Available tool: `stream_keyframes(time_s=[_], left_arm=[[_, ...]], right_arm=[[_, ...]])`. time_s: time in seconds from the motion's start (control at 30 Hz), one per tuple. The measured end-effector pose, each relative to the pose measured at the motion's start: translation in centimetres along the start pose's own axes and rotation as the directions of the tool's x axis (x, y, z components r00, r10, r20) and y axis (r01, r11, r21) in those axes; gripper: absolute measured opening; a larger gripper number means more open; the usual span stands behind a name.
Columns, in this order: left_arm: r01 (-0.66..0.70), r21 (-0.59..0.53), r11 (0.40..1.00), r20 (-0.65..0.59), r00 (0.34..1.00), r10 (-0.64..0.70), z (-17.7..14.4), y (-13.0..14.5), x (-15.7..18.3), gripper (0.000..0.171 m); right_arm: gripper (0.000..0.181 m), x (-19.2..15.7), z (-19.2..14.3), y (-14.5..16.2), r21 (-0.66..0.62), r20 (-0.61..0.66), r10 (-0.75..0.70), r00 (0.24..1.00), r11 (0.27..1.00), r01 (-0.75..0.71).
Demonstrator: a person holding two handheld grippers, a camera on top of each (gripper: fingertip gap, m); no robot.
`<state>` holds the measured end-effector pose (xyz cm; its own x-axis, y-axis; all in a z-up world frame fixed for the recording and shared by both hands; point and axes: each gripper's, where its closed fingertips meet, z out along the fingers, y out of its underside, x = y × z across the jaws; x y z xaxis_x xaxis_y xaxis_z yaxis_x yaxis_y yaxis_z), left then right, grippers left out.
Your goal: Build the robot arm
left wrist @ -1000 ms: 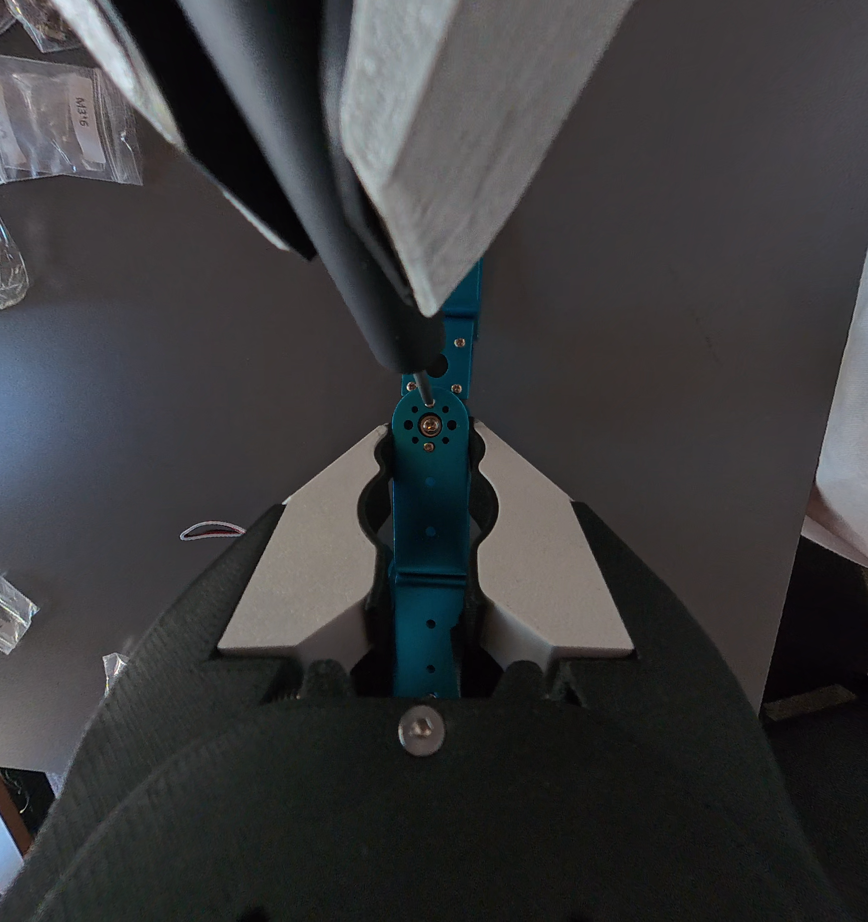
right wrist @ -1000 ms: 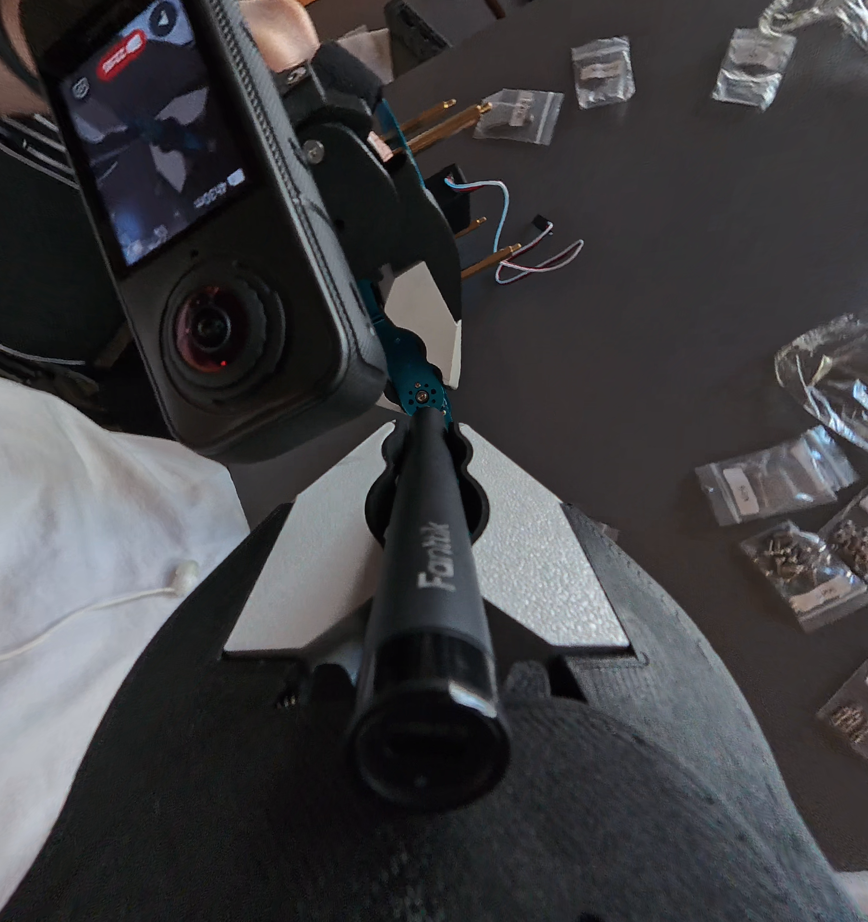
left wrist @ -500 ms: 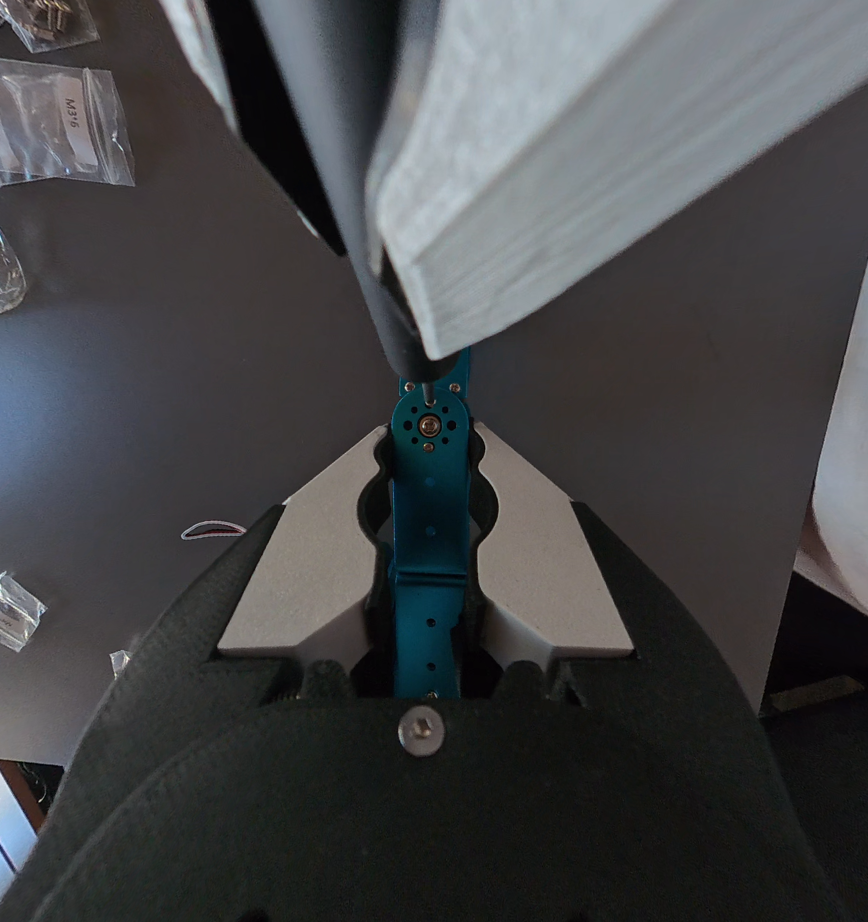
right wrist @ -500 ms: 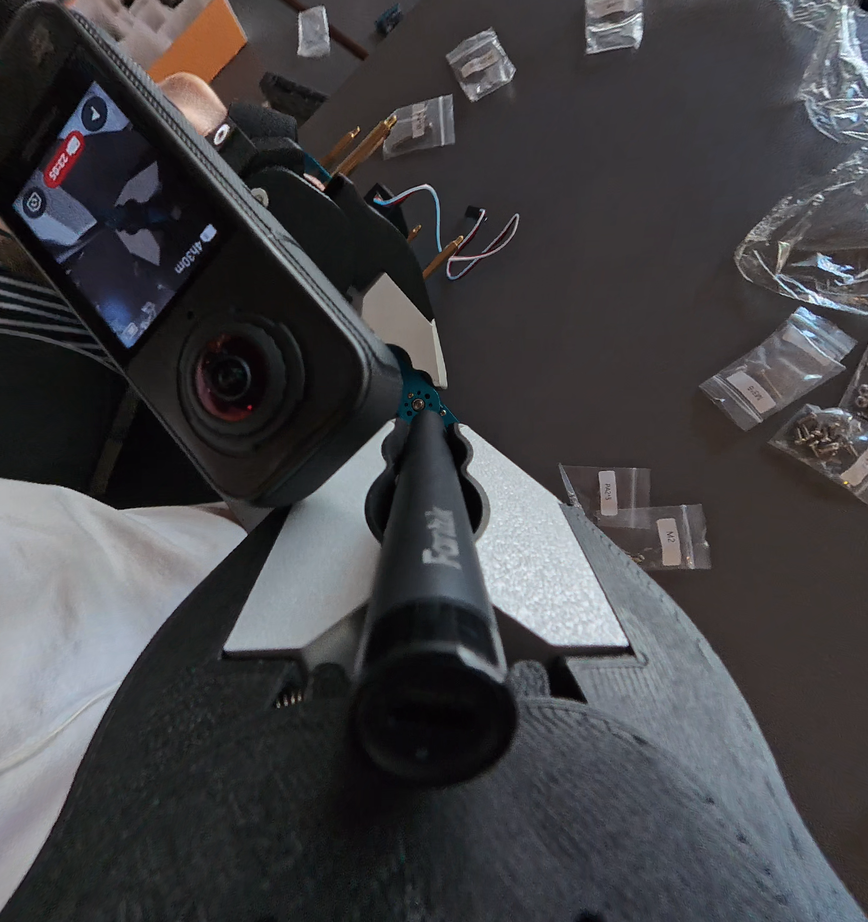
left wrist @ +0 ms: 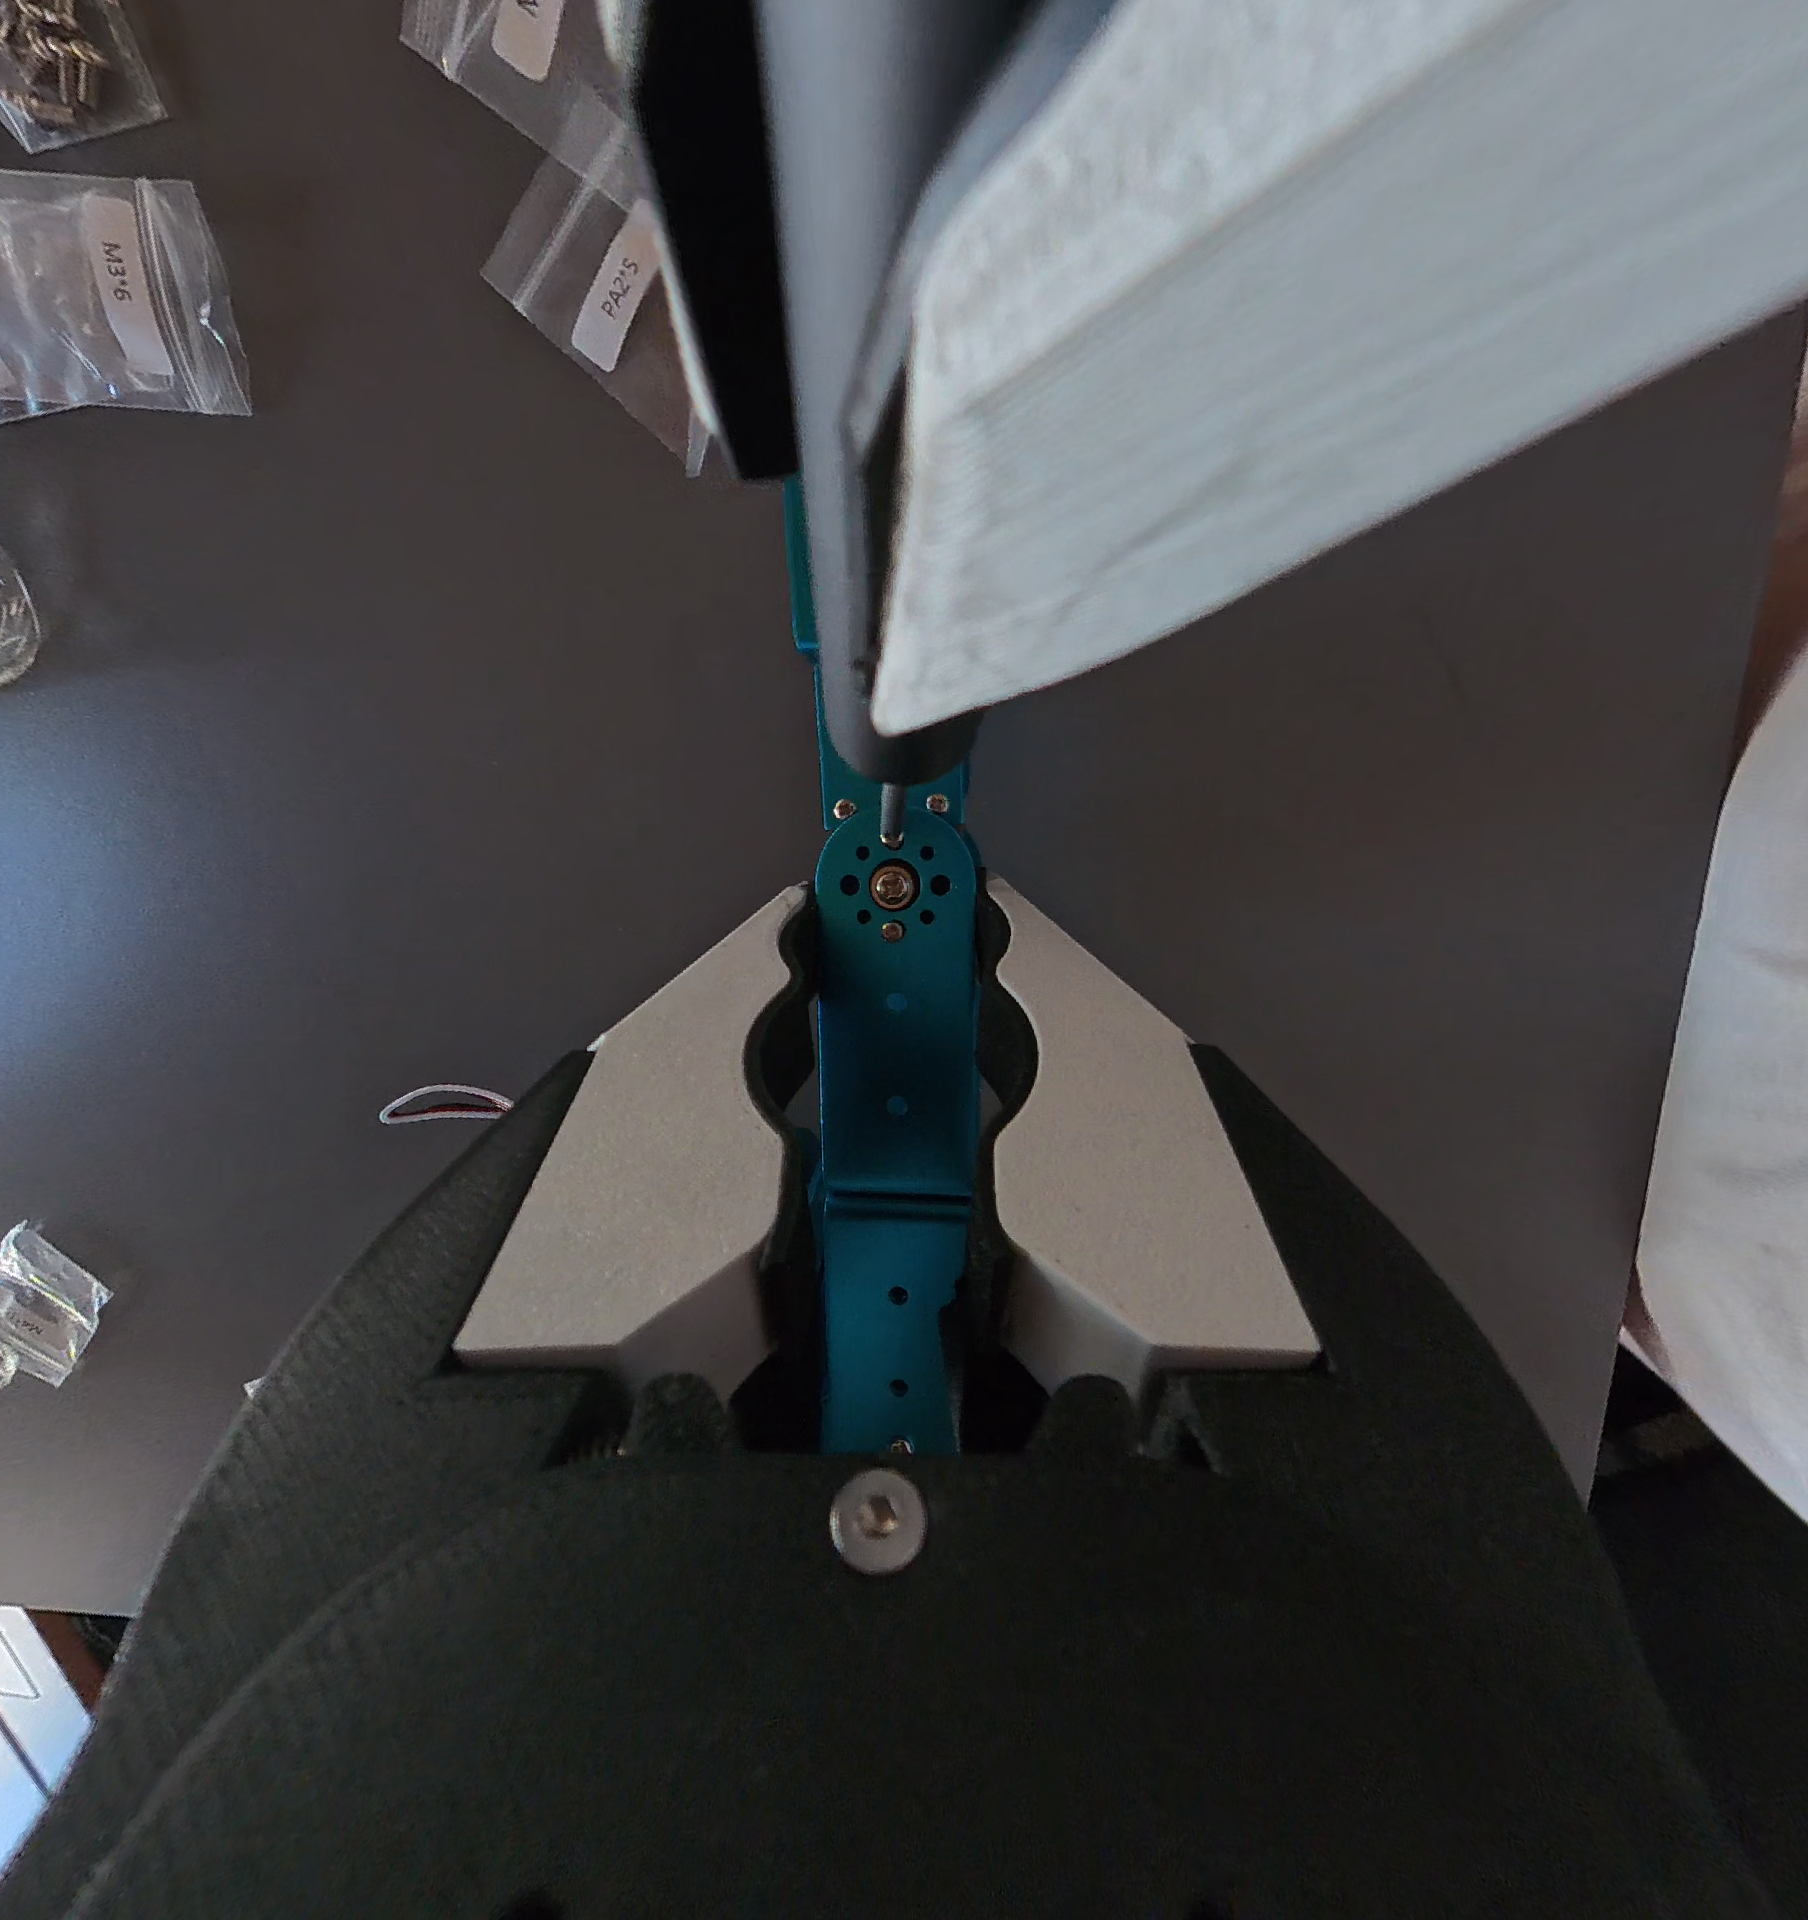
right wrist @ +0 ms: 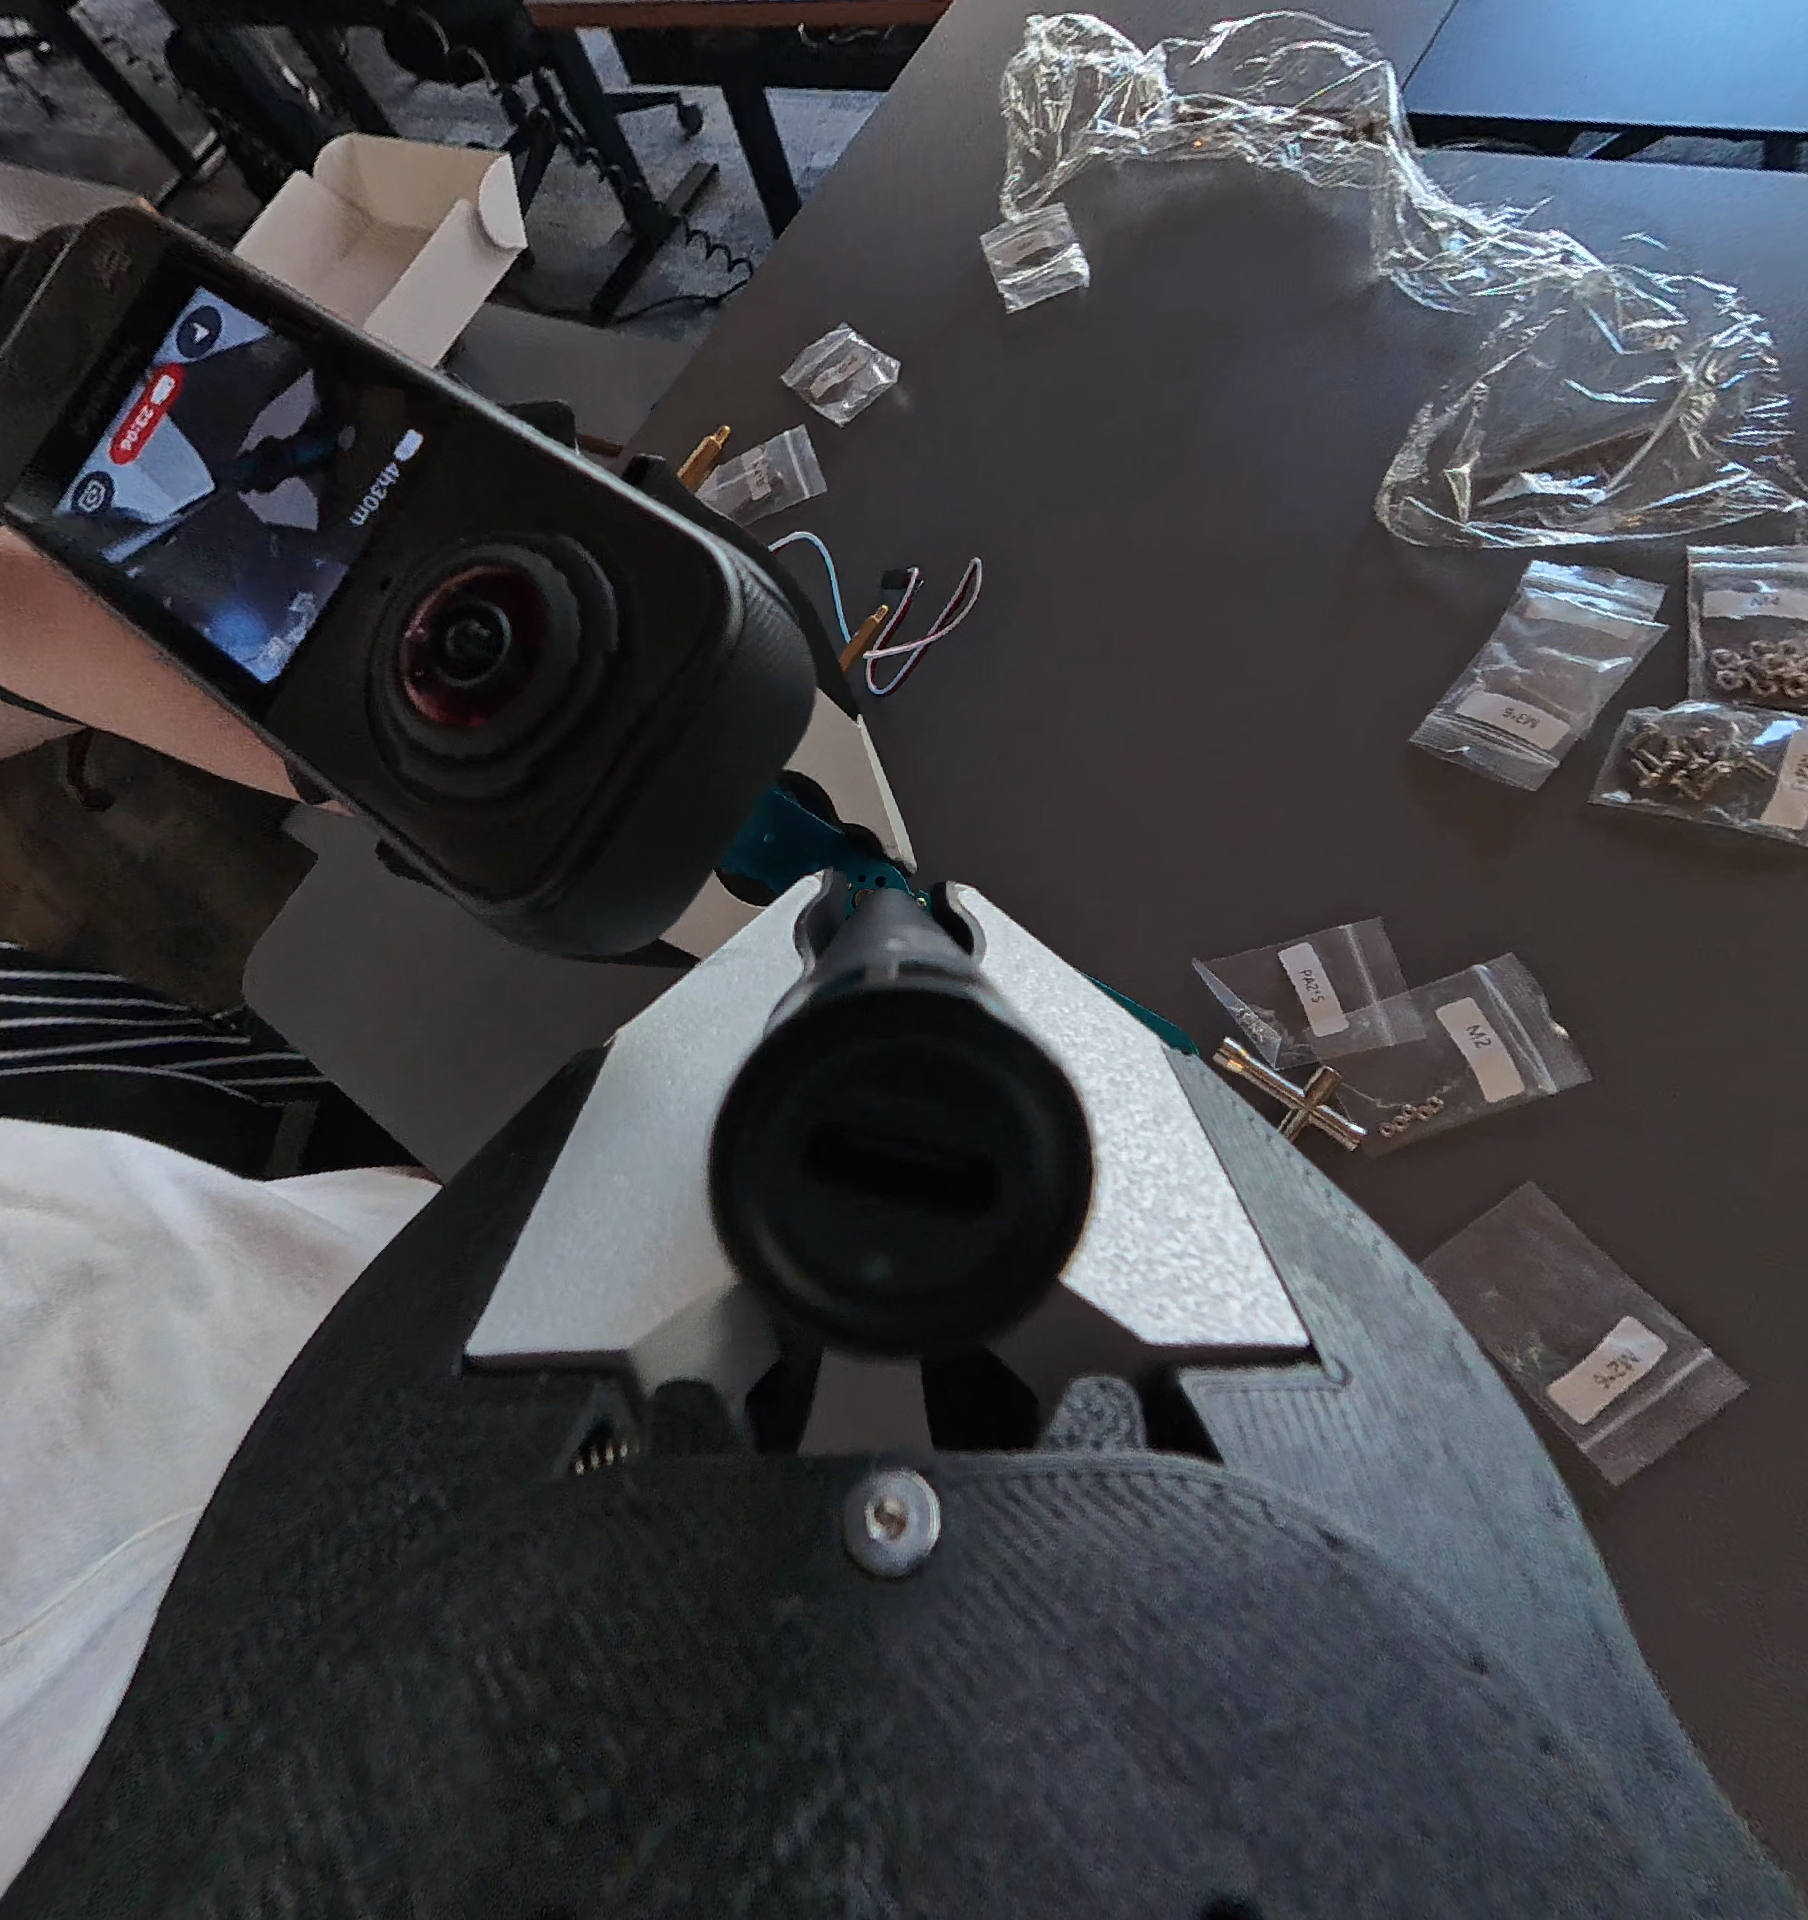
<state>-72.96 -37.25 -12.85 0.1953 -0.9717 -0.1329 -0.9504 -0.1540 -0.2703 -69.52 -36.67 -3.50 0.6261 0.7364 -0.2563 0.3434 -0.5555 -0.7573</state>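
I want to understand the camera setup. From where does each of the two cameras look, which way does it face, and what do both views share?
Left wrist view: sits behind the left gripper, facing down at the dark table; its fingers clamp a teal bracket.
Right wrist view: sits behind the right gripper, facing along a black screwdriver; a forearm shows.
Shared: bracket, screwdriver, table.

The left hand-held gripper [left wrist: 898,914] clamps a teal anodised metal servo bracket [left wrist: 898,1091], pointing to 12 o'clock. At its rounded perforated end, the right hand-held gripper [right wrist: 884,904] grips a dark grey cylindrical electric screwdriver [right wrist: 895,1174], its bit touching a hole at the disc's 12 o'clock.
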Motion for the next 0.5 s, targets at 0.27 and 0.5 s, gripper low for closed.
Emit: stream_keyframes(time_s=[0.27, 0.5], left_arm=[[0.011, -0.009, 1.000, 0.004, 1.000, -0.011, 0.09, 0.00, -0.09, 0.026], [0.006, -0.008, 1.000, 0.027, 1.000, -0.005, 0.14, -0.07, -0.32, 0.027]], right_arm=[[0.018, 0.01, -0.07, 0.25, 0.017, -0.034, 0.018, 0.999, 1.000, -0.017], [0.018, 0.00, 0.06, 0.27, -0.034, -0.027, -0.017, 0.999, 0.999, 0.016]])
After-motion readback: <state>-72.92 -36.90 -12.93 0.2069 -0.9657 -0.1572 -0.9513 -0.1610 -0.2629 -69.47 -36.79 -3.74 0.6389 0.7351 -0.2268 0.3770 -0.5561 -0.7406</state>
